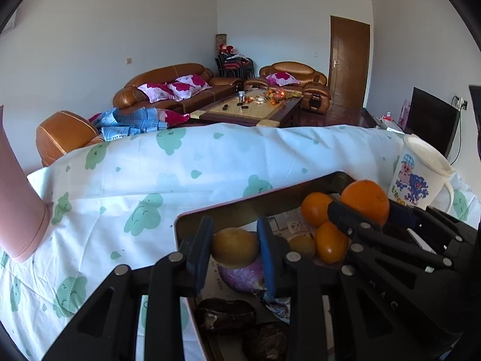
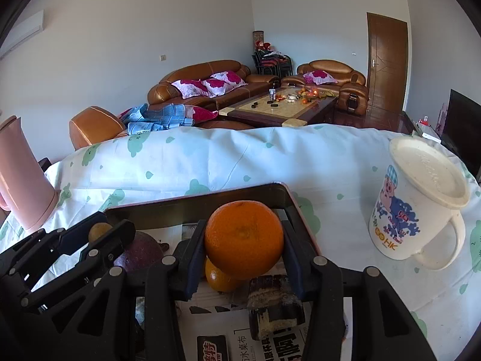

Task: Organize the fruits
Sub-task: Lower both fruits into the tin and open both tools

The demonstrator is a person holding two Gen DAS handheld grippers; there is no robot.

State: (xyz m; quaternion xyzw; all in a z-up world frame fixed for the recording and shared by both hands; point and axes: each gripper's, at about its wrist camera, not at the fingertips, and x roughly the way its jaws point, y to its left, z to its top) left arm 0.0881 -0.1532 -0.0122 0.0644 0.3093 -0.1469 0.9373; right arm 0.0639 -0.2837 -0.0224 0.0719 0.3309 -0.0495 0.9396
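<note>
Clamping round fruit — left gripper a dull yellow one, right gripper a glossy orange.

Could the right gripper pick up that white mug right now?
Probably not yet. The right gripper is shut on an orange, so its jaws are full. The mug stands off to its right on the cloth, outside the tray, with nothing between. It would need to set the orange down first.
</note>
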